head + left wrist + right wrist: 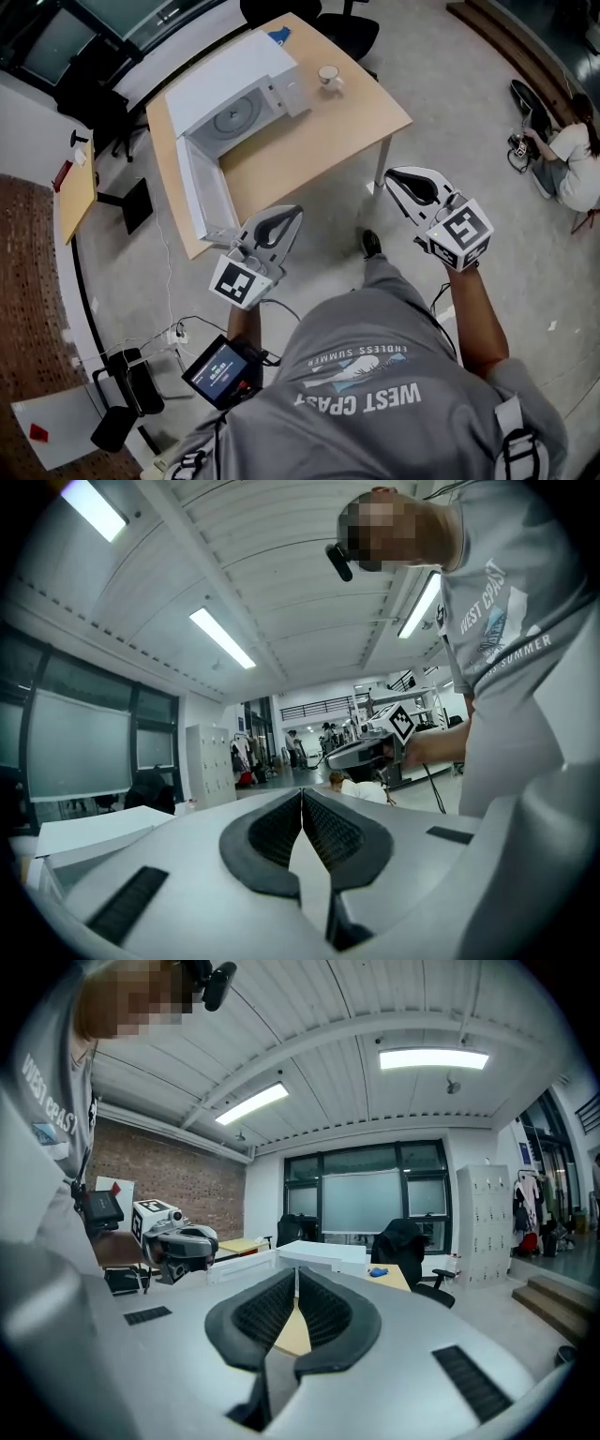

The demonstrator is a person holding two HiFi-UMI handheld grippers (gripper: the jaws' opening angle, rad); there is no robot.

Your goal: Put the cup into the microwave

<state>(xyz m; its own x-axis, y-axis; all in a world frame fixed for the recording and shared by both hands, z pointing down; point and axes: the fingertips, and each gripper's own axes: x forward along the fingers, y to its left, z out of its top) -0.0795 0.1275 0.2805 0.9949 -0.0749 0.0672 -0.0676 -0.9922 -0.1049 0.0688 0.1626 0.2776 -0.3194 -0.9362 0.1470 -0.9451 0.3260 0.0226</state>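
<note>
Pale wood makes the top of the rectangular table (319, 141). On it we see the boxy white microwave oven (239, 75) with its door (202, 187) swung fully out toward us, so that the round turntable (232, 119) lies exposed. We judge that the door stands so in order that the chamber is ready to receive something. We stand on the floor well apart from the table, and this is probably why both tools are carried in front of the body, pointing roughly level toward it and reaching for nothing. On the left gripper (292, 214) the dark ribbed pads (272, 832) are pressed together with nothing between them. The right gripper (394, 176) is in the same condition, fully closed and empty, and each gripper view confirms it. Before any grasp the jaws will have to be opened, we think. The small white cup (328, 76) stands upright on the table top, outside the oven and near its right-hand end as the head view shows it, towards the far side of the table. It looks short and round, with a darker inside. It is too small for us to tell whether it has a handle. Nothing touches it.
</note>
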